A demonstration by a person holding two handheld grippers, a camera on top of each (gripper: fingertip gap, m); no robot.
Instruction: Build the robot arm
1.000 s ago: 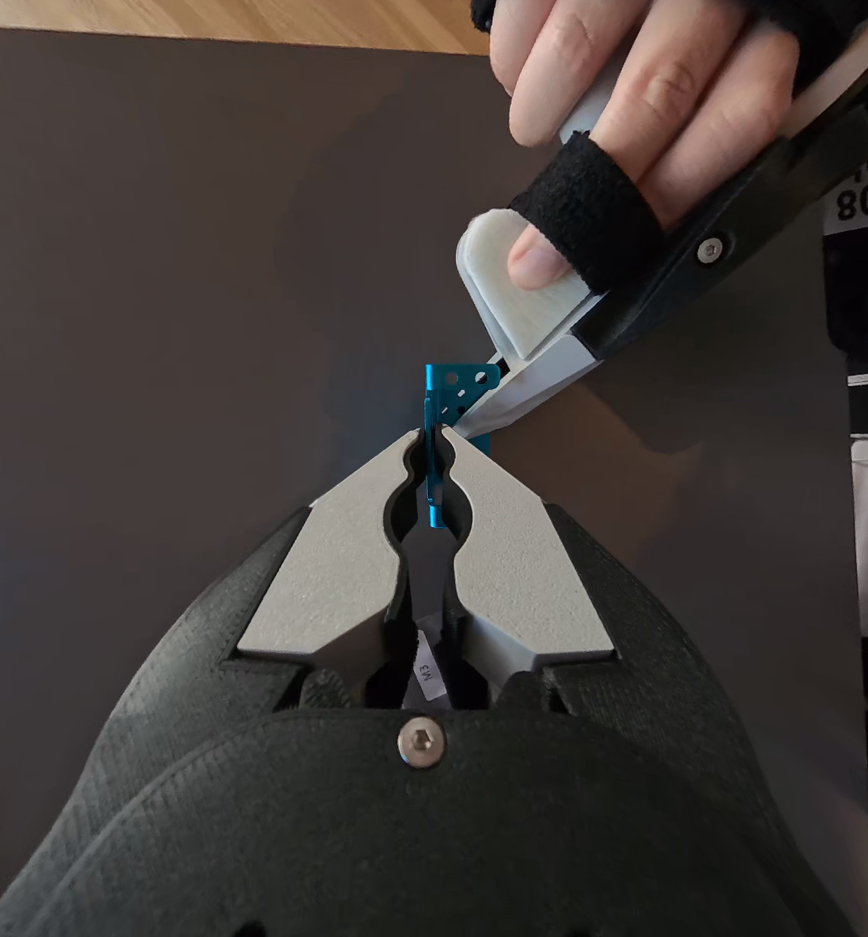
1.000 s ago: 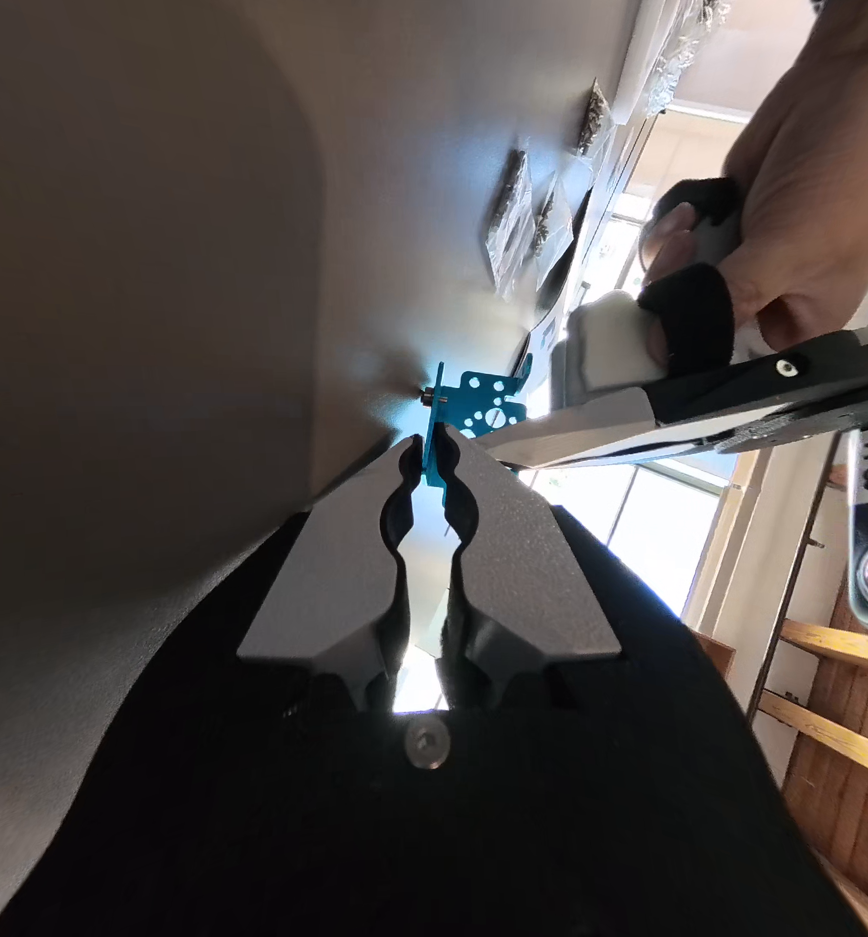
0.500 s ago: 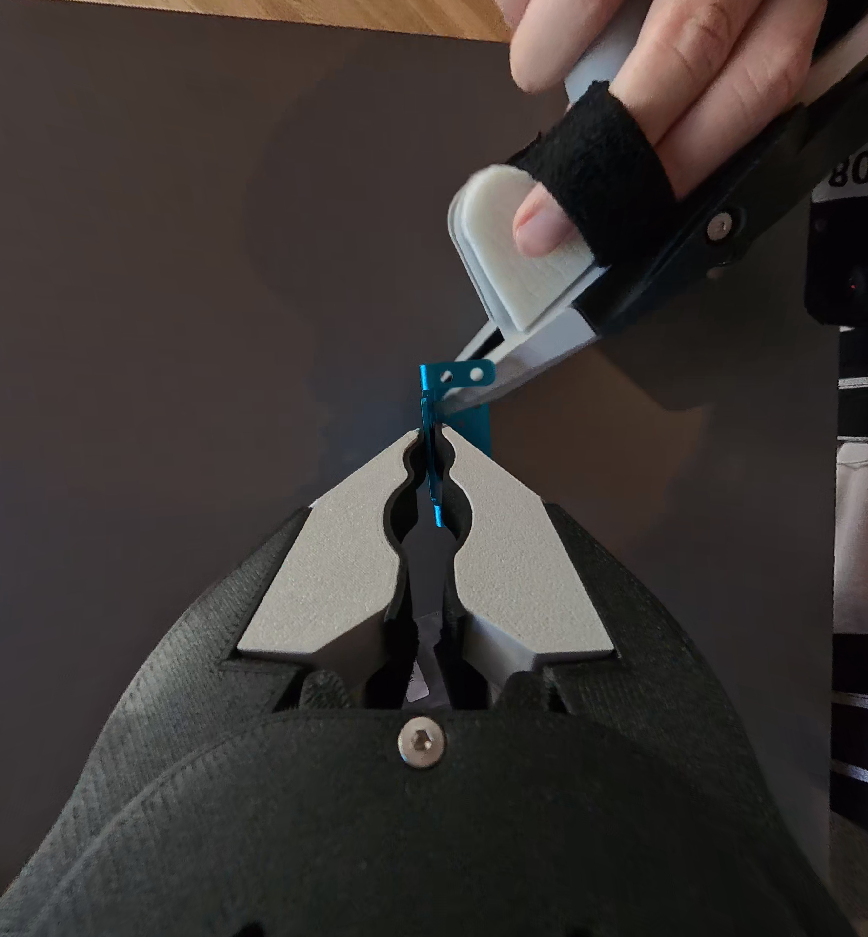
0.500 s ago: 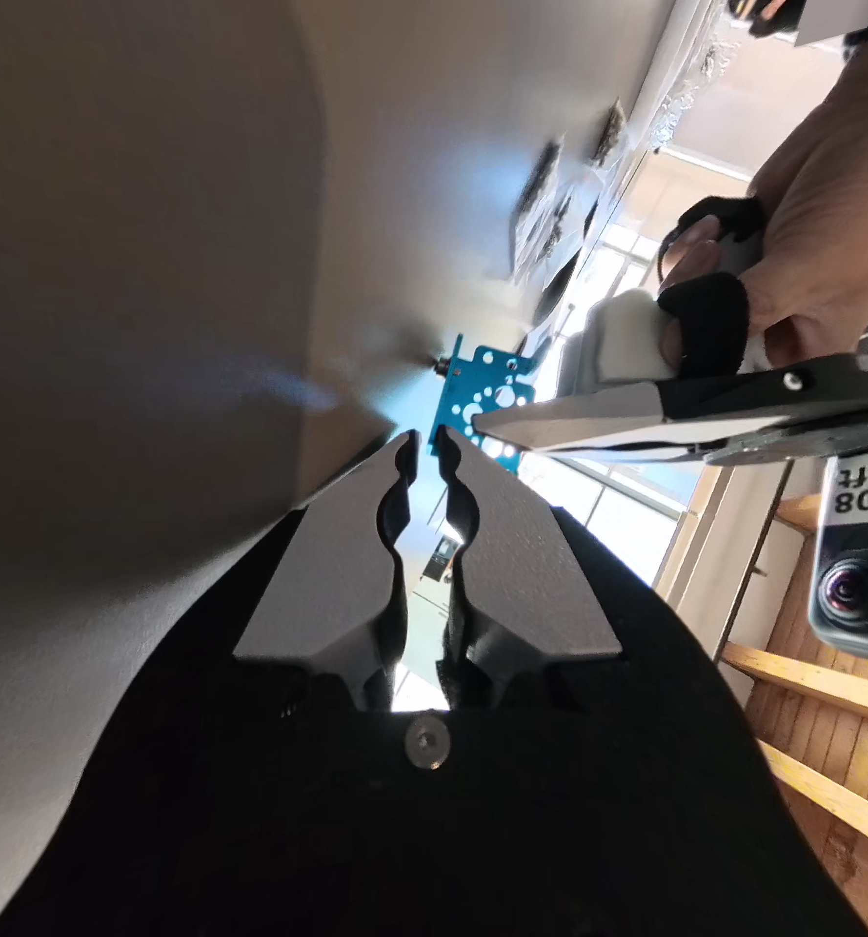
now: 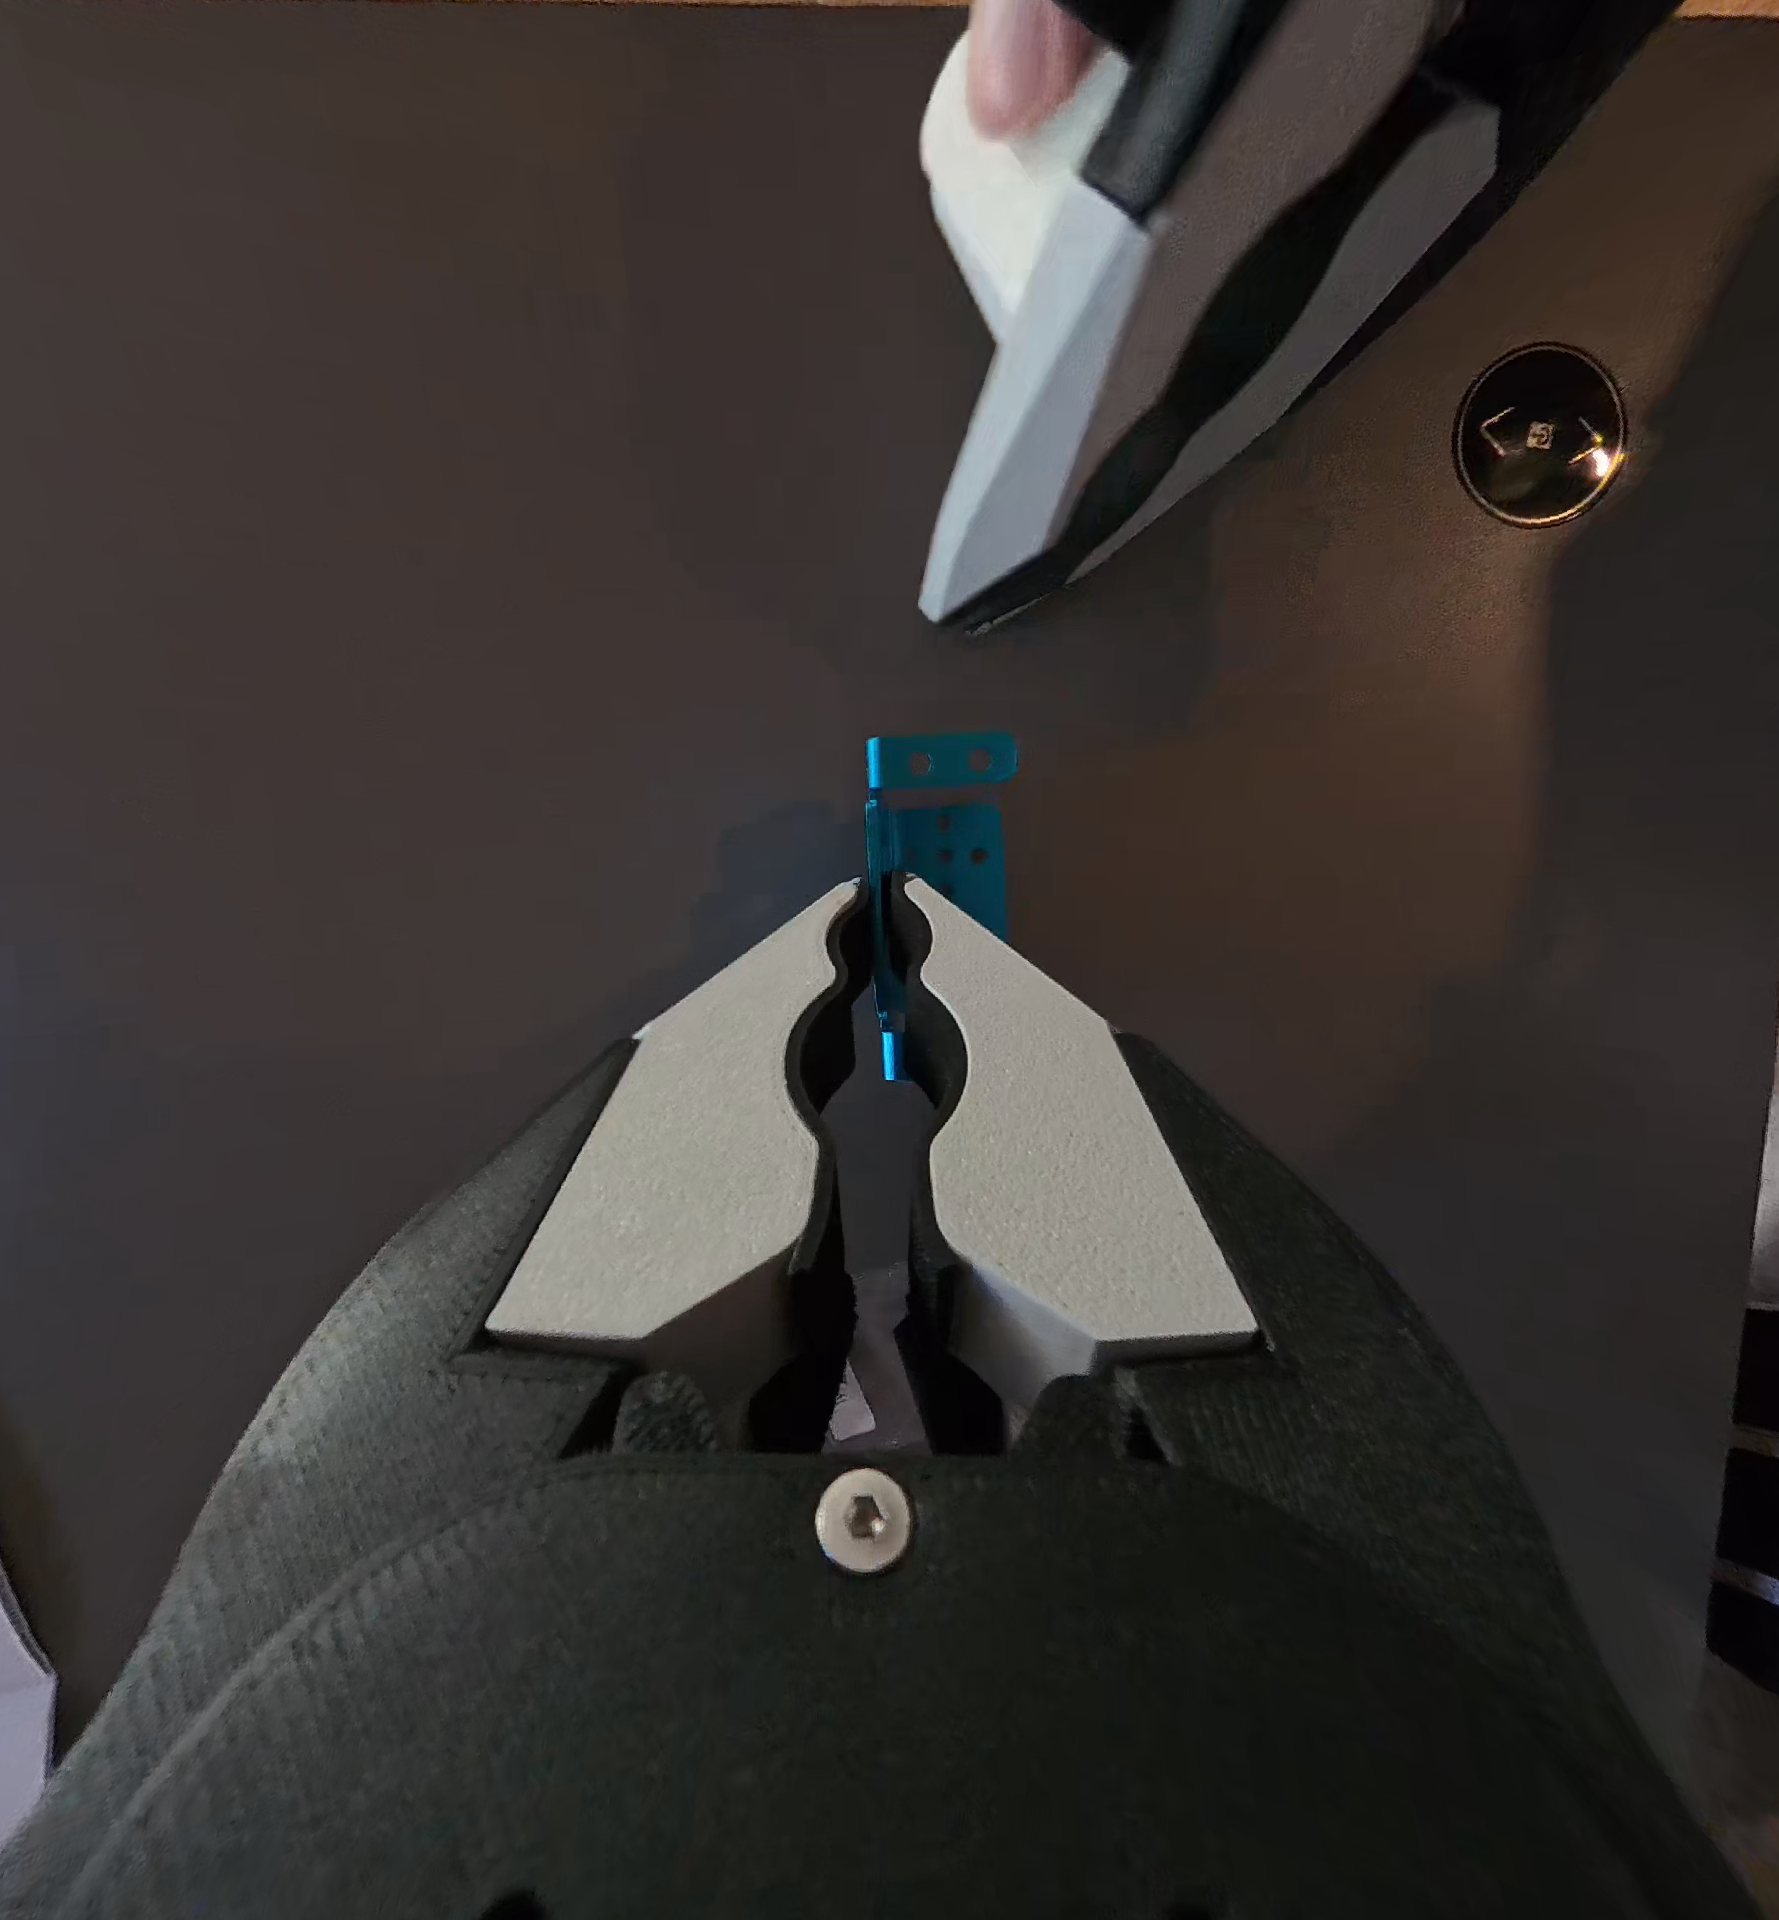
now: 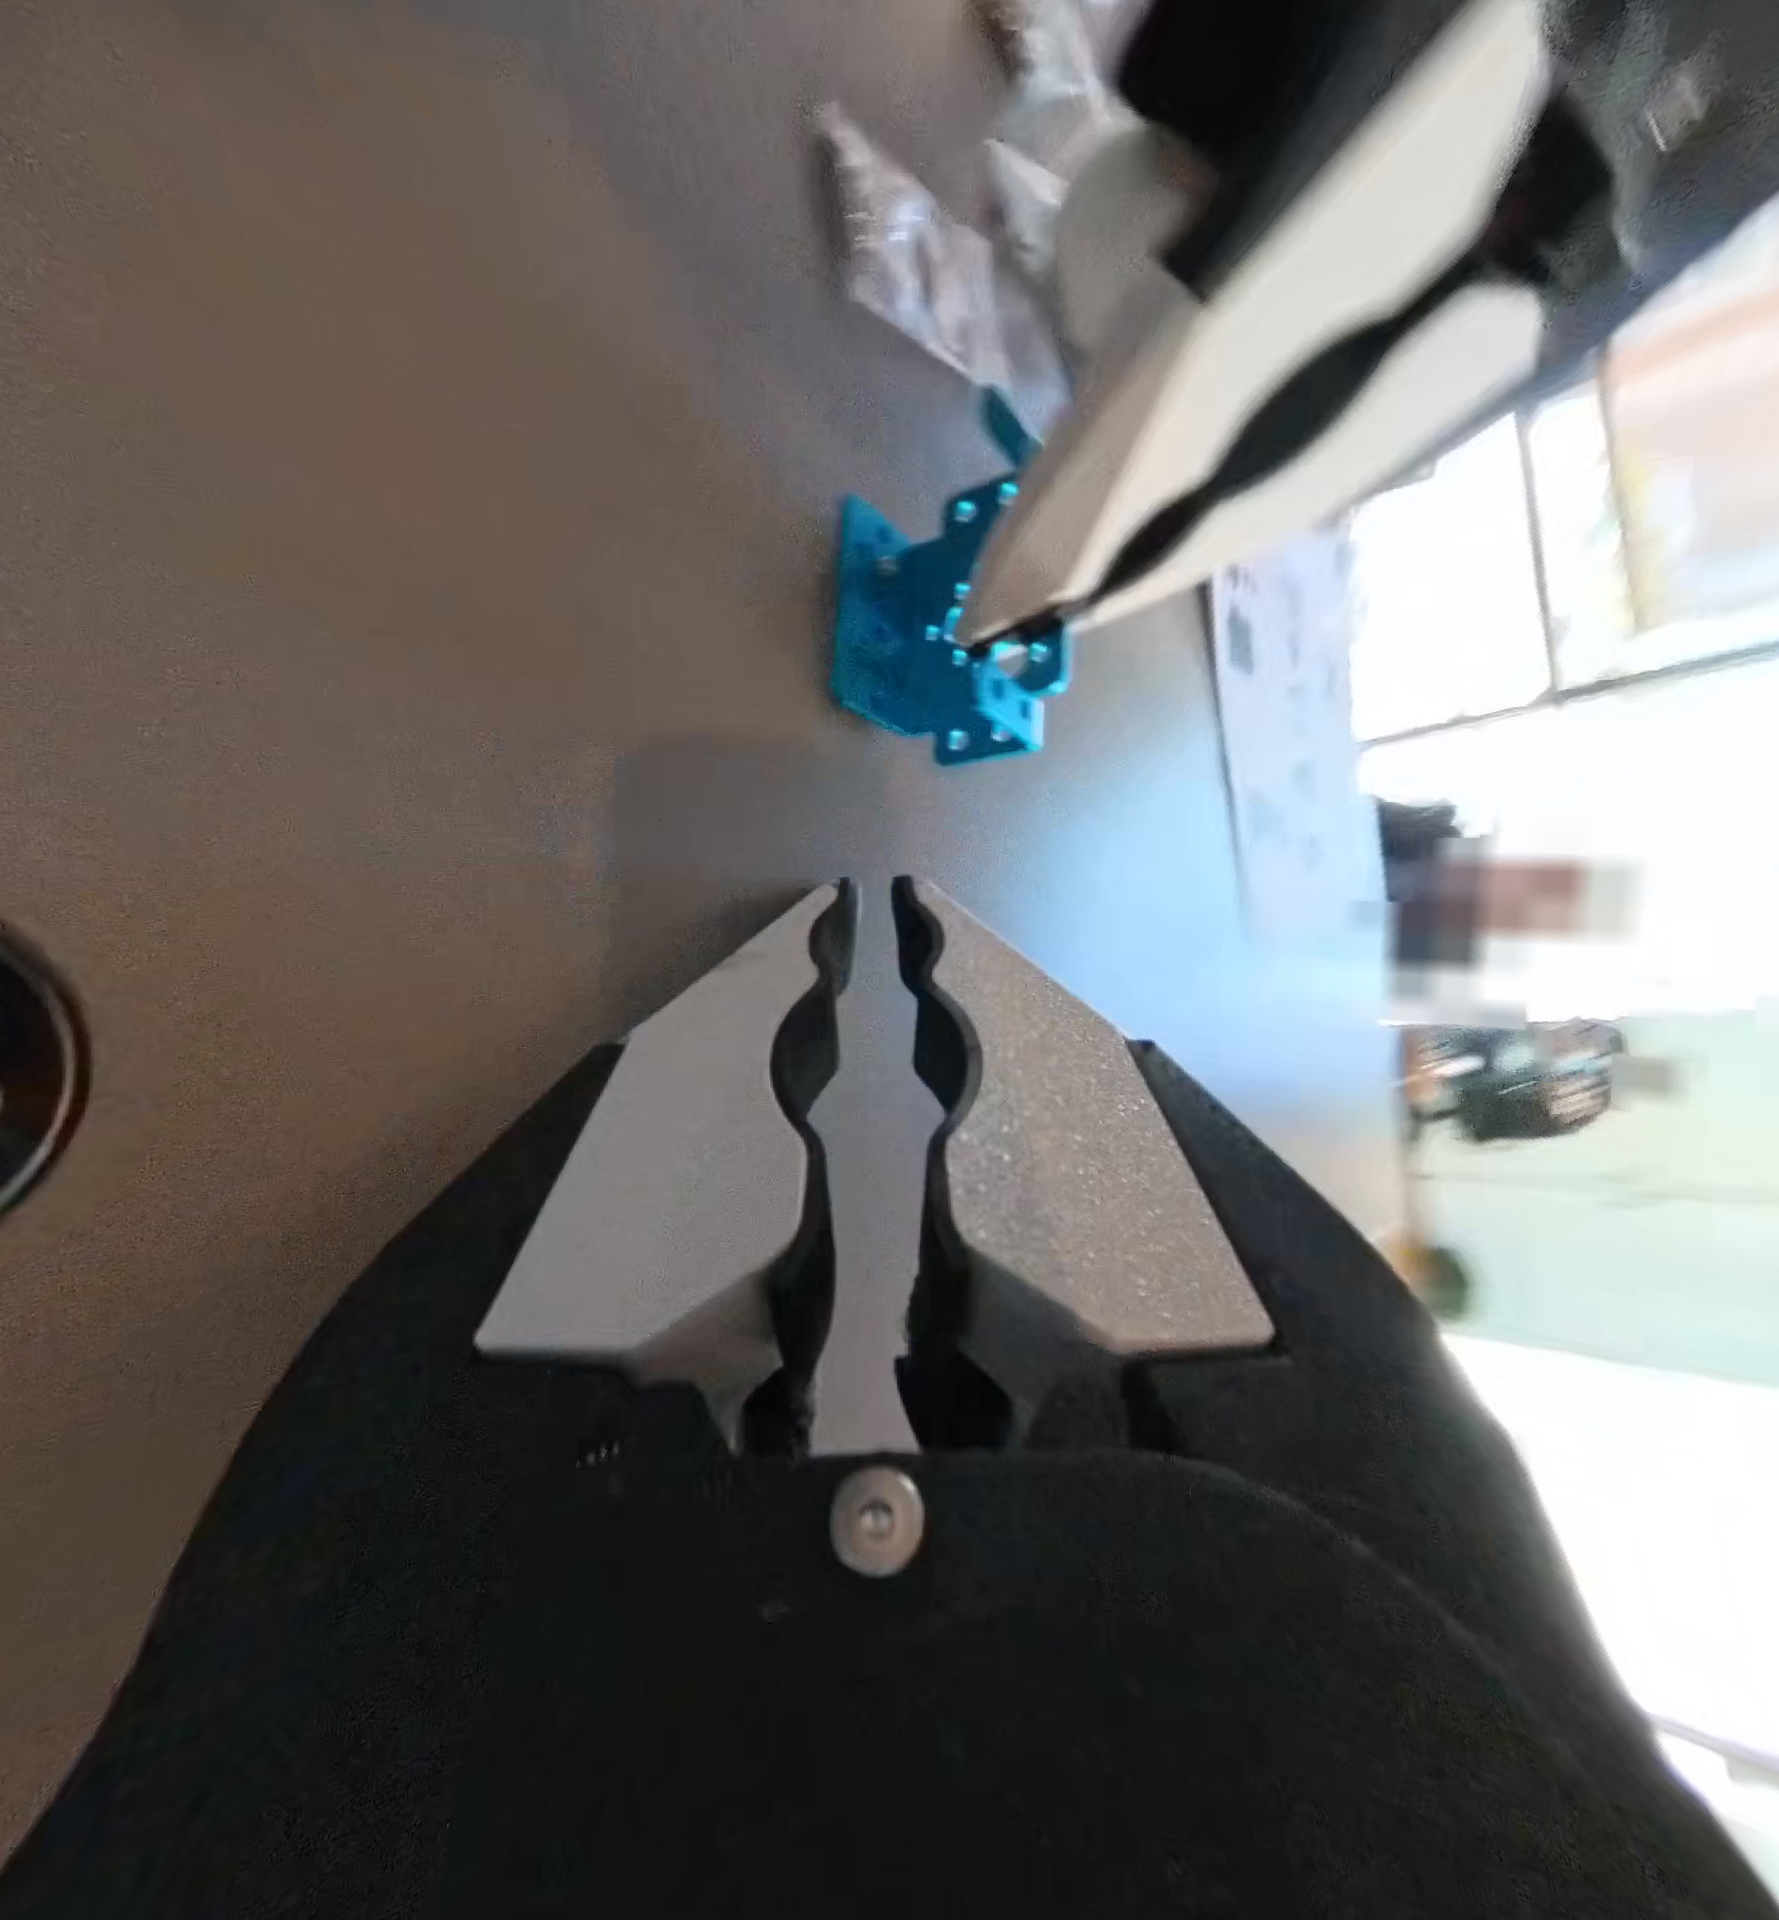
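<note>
Left wrist view shows the left gripper [image 5: 880, 883] closed on a small blue anodised metal bracket [image 5: 942, 831], a thin folded plate drilled with round holes. One edge of it is pinched between the grey, grainy, wavy-edged fingertips [image 5: 978, 977], and the rest stands out ahead of the tips over a dark matte mat [image 5: 345, 520]. A bent flange with two holes sits at the bracket's far end, and a perforated face lies just right of the tips. The right gripper [image 5: 952, 613] hangs ahead and to the right, apart from the bracket, its tips nearly together with nothing between them. It is blurred, and a fingertip on its white pad is cut off by the frame. A round glossy black disc with a gold rim [image 5: 1539, 434] sits in the mat further right. In the right wrist view the right gripper's own tips [image 6: 869, 888] show a narrow empty gap. Ahead of them, the left gripper's blurred fingers [image 6: 1176, 436] cover part of the bracket [image 6: 895, 644]. Clear plastic bags [image 6: 916, 260] beyond it are too smeared to make out.
</note>
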